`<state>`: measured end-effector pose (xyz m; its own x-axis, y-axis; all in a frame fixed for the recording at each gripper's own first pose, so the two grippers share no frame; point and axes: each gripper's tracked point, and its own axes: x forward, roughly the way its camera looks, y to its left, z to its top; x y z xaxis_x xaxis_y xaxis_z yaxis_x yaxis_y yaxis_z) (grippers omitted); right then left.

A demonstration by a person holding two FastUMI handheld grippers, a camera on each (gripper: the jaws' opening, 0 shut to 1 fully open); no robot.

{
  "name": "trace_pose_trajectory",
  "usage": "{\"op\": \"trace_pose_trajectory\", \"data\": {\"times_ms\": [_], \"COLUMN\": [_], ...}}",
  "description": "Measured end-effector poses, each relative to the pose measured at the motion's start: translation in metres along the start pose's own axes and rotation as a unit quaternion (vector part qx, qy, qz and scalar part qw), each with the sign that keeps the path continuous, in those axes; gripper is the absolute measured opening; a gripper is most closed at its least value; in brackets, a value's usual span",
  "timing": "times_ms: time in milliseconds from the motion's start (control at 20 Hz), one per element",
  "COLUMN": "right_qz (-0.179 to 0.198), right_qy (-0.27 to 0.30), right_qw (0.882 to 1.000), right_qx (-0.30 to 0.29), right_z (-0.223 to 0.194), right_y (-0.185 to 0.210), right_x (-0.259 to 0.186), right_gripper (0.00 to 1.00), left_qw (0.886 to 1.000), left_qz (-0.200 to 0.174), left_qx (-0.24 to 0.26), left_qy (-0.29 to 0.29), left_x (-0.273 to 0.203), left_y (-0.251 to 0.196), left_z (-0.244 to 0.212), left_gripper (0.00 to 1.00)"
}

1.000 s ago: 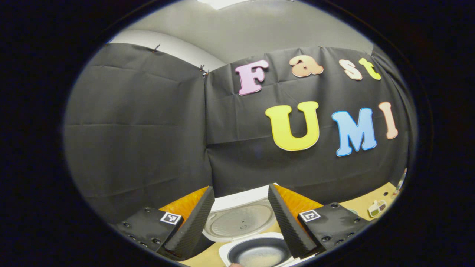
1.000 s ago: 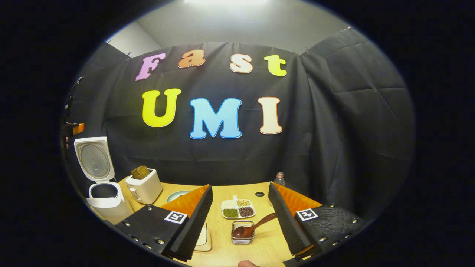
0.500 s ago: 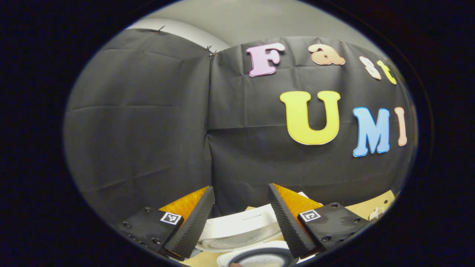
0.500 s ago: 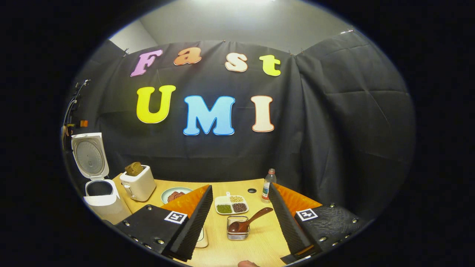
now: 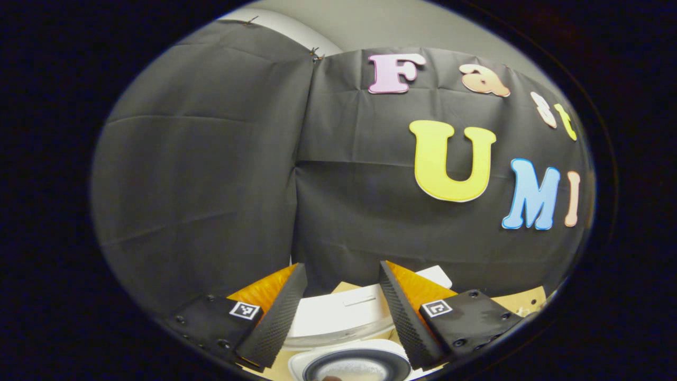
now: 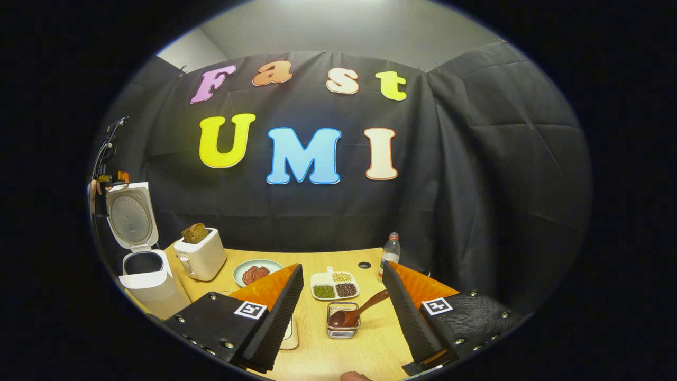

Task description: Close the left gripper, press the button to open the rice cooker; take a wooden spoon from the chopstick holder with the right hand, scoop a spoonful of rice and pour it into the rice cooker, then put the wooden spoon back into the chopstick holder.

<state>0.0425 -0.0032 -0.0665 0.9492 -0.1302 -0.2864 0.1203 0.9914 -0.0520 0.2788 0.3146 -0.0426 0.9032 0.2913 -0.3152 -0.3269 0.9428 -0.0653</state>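
Lying ahead between parted right tool fingers: wooden spoon in chopstick holder; bare tabletop surrounding. Left tool gaping above open rice cooker.

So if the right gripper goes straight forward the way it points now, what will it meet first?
Most likely the wooden spoon in the wire chopstick holder, which sits between the open right gripper fingers. Depth is hard to judge.

The left gripper pulls back and tips up from the rice cooker; its raised lid now shows edge-on. In the right gripper view, a plate comes fully into sight.
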Motion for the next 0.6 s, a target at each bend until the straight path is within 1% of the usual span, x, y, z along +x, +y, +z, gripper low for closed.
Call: {"op": "trace_pose_trajectory", "data": {"times_ms": [50, 150, 200, 250, 300, 350, 500, 550, 600], "right_qz": [0.006, 0.018, 0.024, 0.030, 0.034, 0.038, 0.050, 0.053, 0.057], "right_qy": [0.000, -0.002, -0.002, -0.002, -0.003, -0.004, -0.004, -0.003, -0.002], "right_qw": [1.000, 1.000, 1.000, 1.000, 0.999, 0.999, 0.999, 0.999, 0.998], "right_qx": [0.000, -0.001, -0.002, -0.003, -0.004, -0.004, 0.004, 0.008, 0.010], "right_z": [0.001, 0.001, 0.001, 0.001, 0.002, 0.002, 0.000, 0.000, -0.001], "right_y": [0.002, 0.004, 0.005, 0.006, 0.006, 0.005, 0.004, 0.003, 0.003], "right_x": [0.001, 0.004, 0.007, 0.010, 0.011, 0.013, 0.017, 0.018, 0.019], "right_gripper": [0.92, 0.92, 0.92, 0.92, 0.92, 0.92, 0.92, 0.92, 0.92], "left_qw": [1.000, 1.000, 1.000, 1.000, 1.000, 1.000, 1.000, 1.000, 0.999], "left_qz": [0.000, -0.001, -0.002, -0.003, -0.005, -0.007, -0.012, -0.014, -0.016], "left_qx": [0.009, 0.019, 0.019, 0.017, 0.016, 0.015, 0.016, 0.021, 0.026], "left_qy": [-0.002, -0.003, -0.002, -0.001, -0.001, 0.002, 0.010, 0.013, 0.015], "left_x": [-0.006, -0.014, -0.019, -0.026, -0.037, -0.044, -0.067, -0.074, -0.081], "left_y": [-0.003, -0.014, -0.018, -0.021, -0.021, -0.022, -0.034, -0.038, -0.041], "left_z": [0.000, -0.003, -0.006, -0.008, -0.012, -0.016, -0.033, -0.039, -0.045], "left_gripper": [0.99, 0.99, 0.93, 0.98, 0.99, 0.96, 0.95, 0.92, 0.95]}}
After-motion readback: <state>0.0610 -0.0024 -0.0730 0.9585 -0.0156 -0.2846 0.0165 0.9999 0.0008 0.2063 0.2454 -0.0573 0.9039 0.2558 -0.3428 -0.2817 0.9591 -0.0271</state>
